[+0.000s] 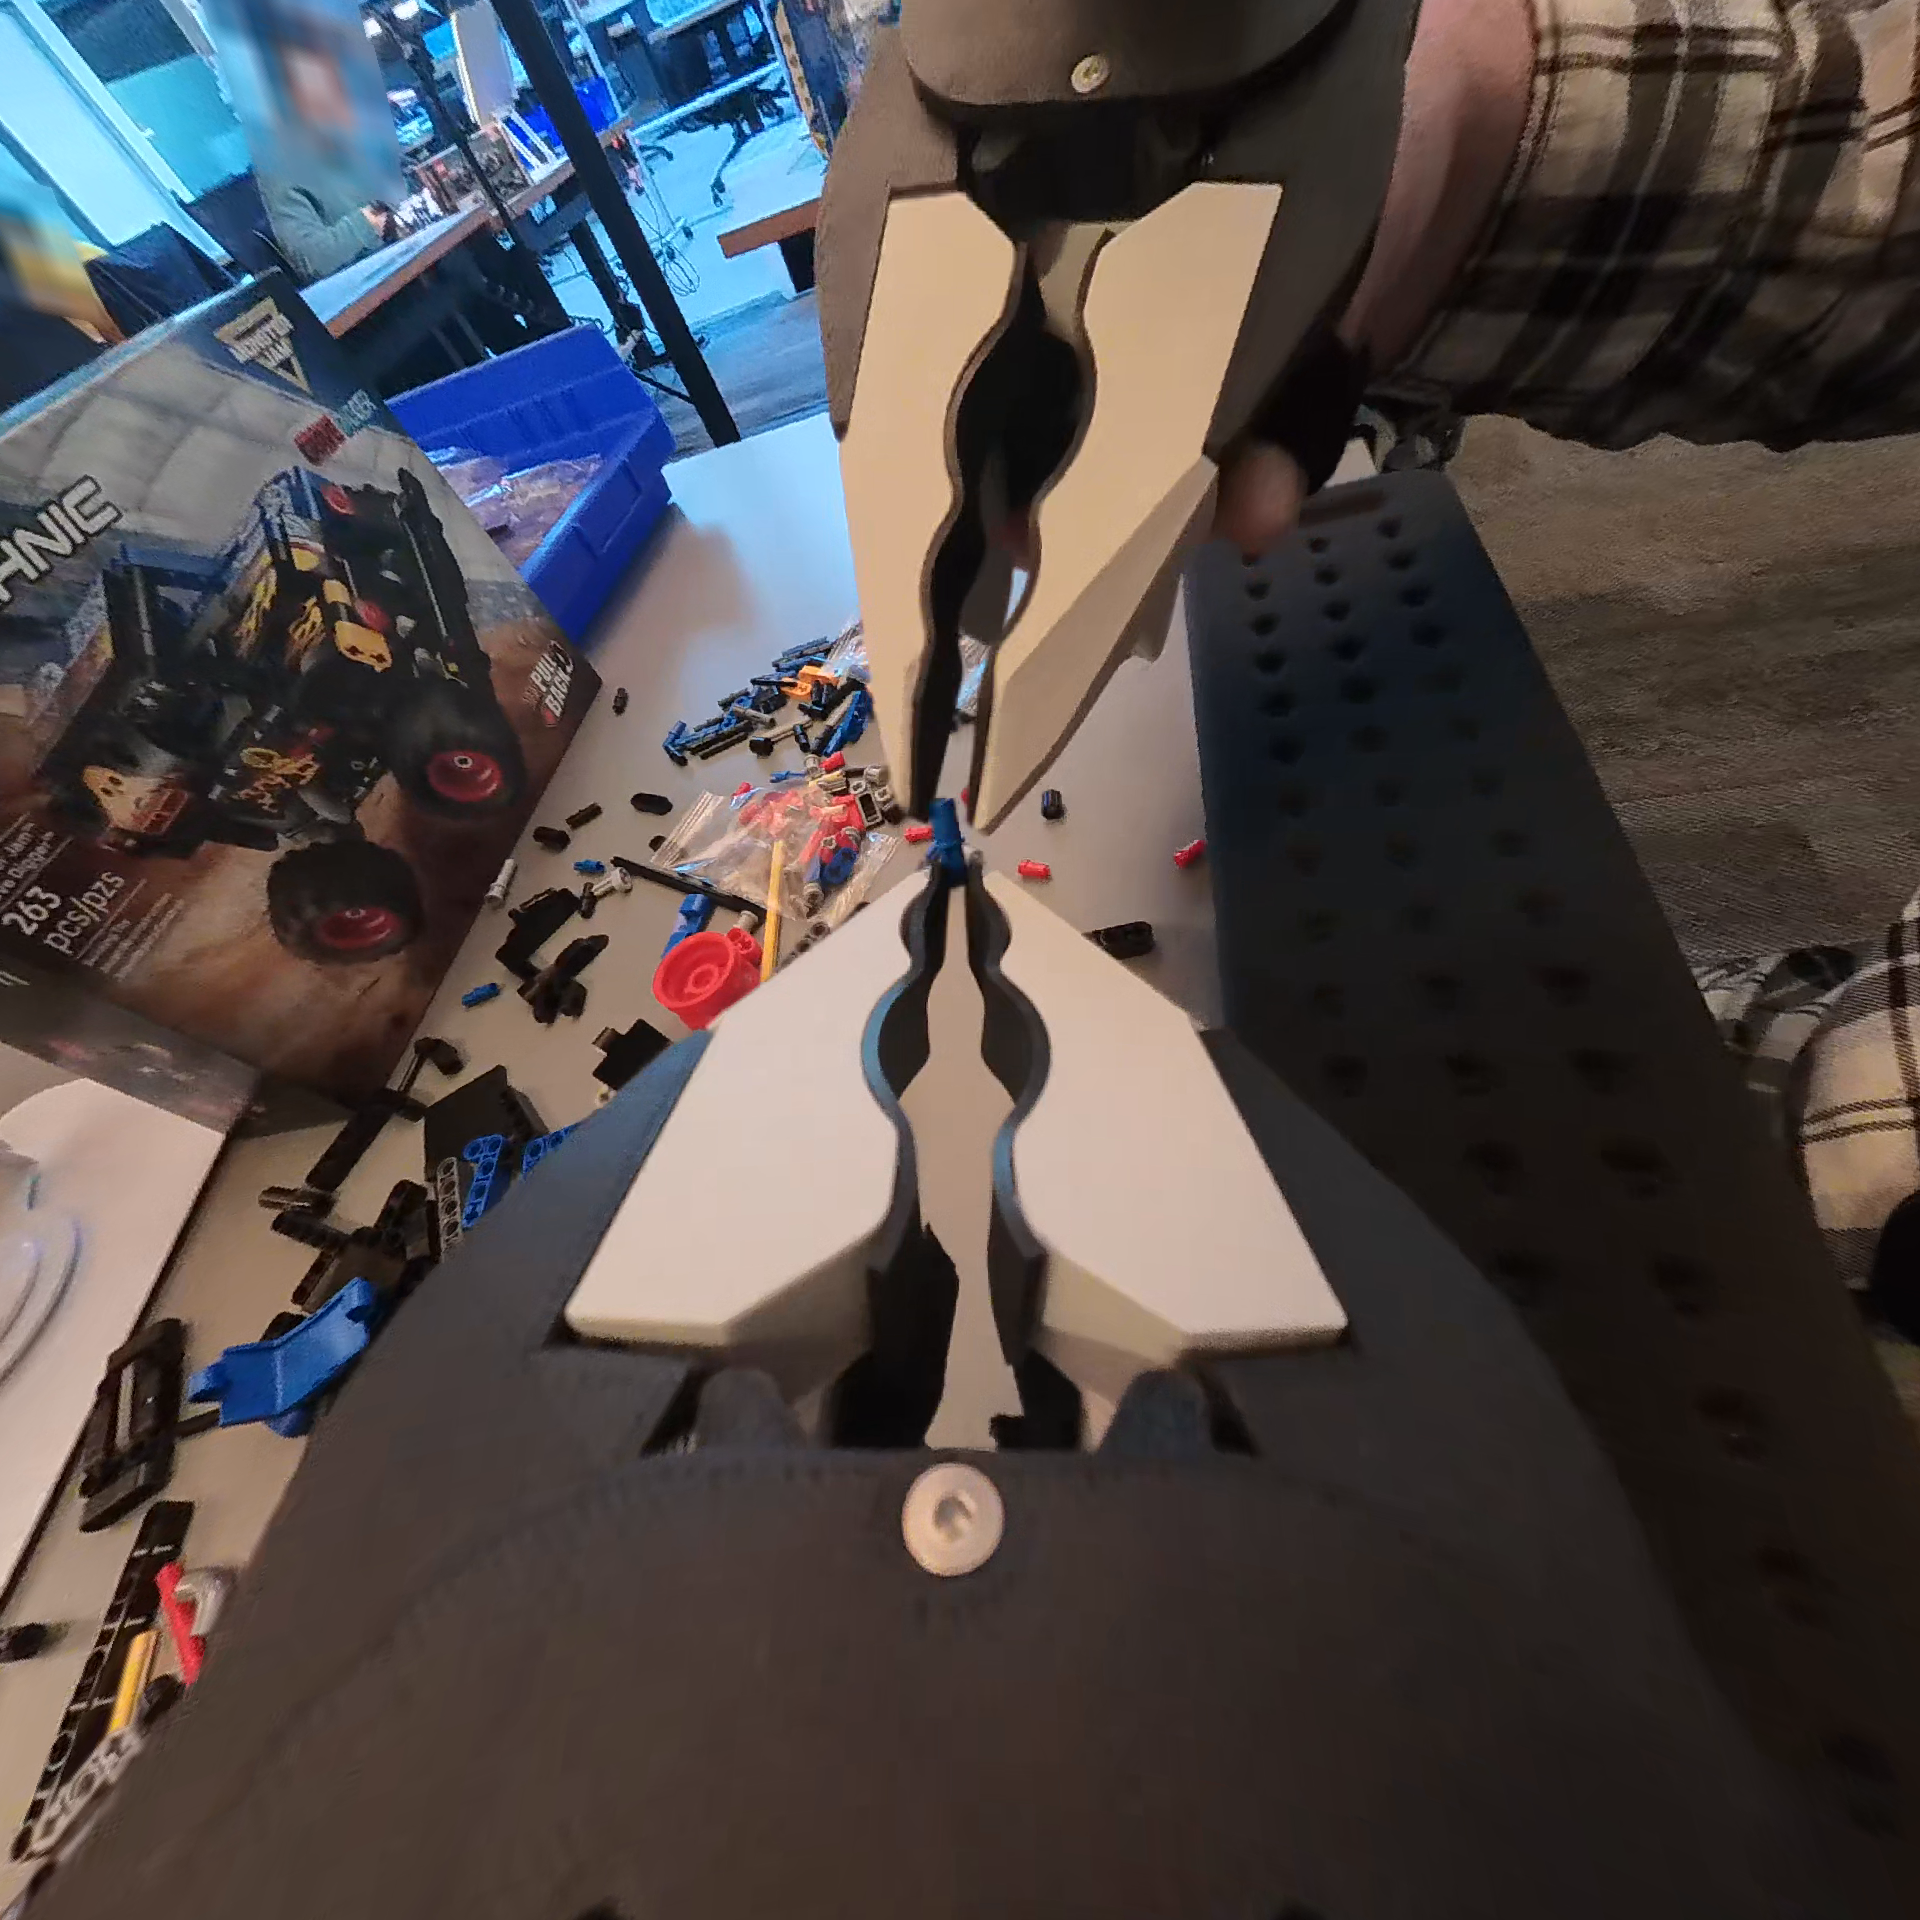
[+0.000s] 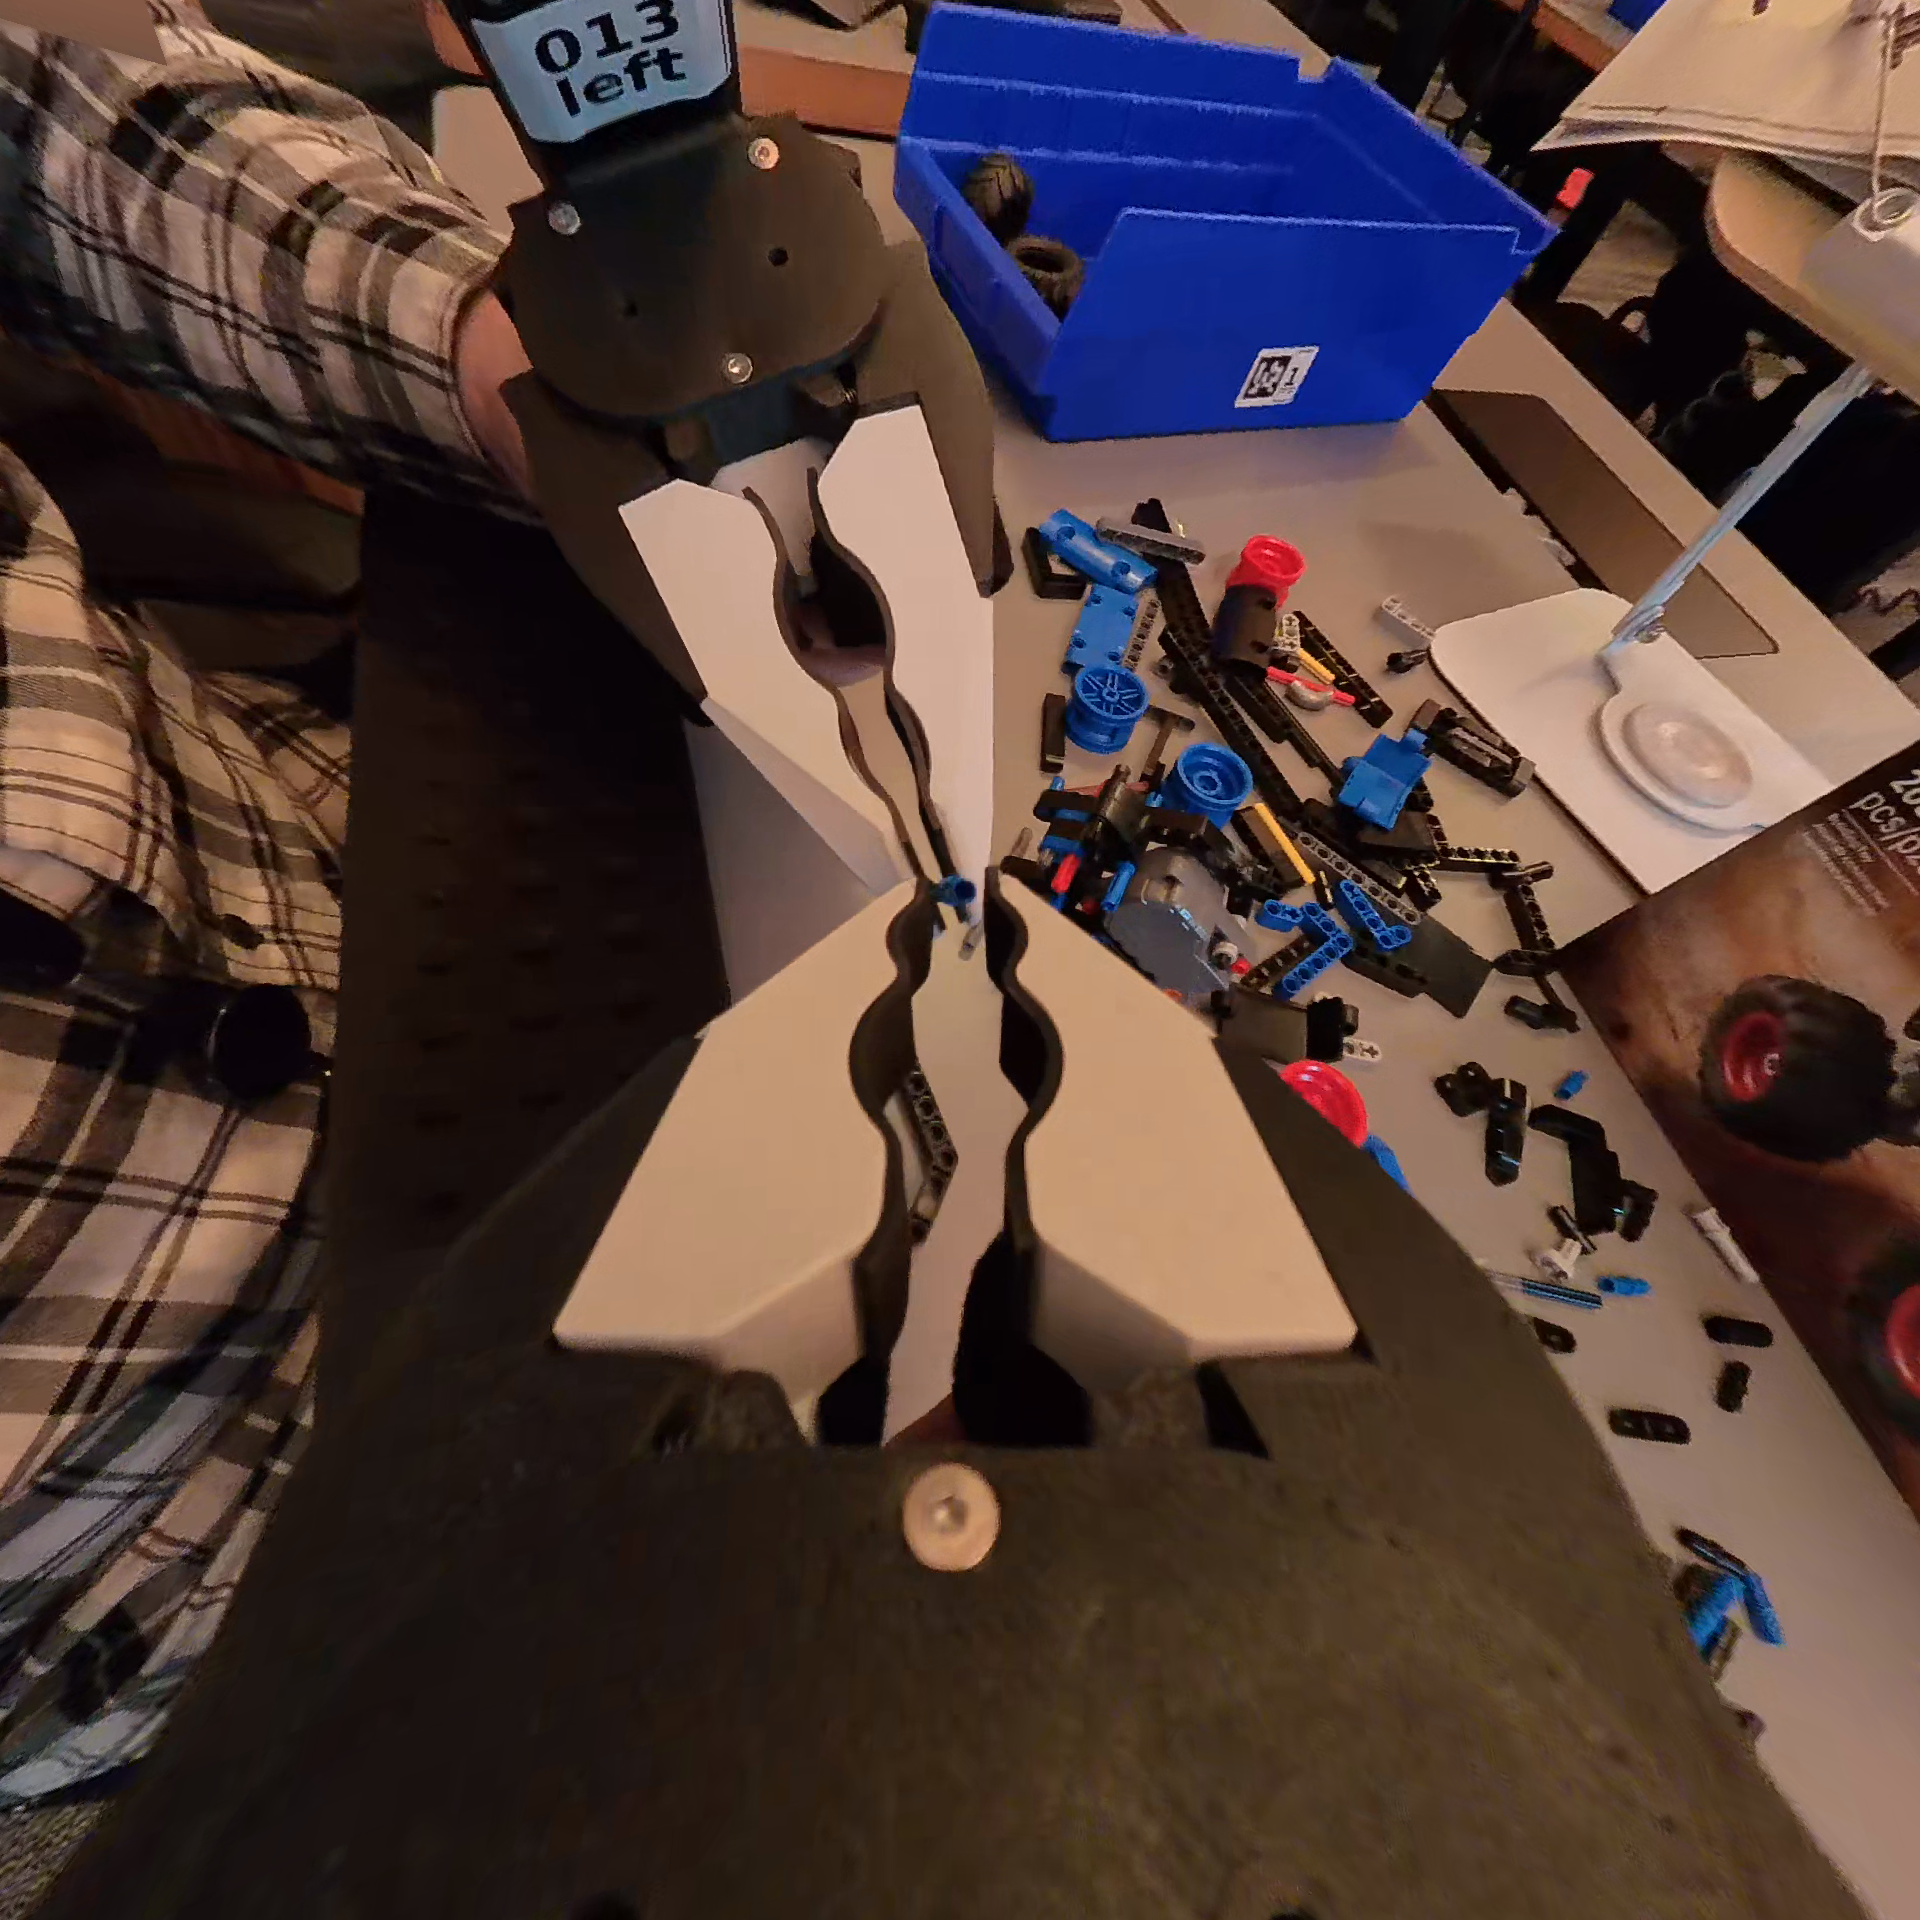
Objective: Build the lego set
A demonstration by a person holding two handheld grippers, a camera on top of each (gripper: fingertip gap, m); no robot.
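Right at your left gripper point(image 1: 948, 868) tips, nearly closed, sits a small blue pin point(image 1: 943, 831), your right gripper point(image 1: 943, 805) meeting it tip to tip, jaws slightly parted. Only your right view shows tyres point(image 2: 1023, 234) in the blue bin point(image 2: 1236, 312) beyond.

blue bin point(image 2: 1226, 301) — far table edge | dark perforated chair point(image 1: 1455, 831) (beside table) | white lamp base point(image 2: 1621, 717)
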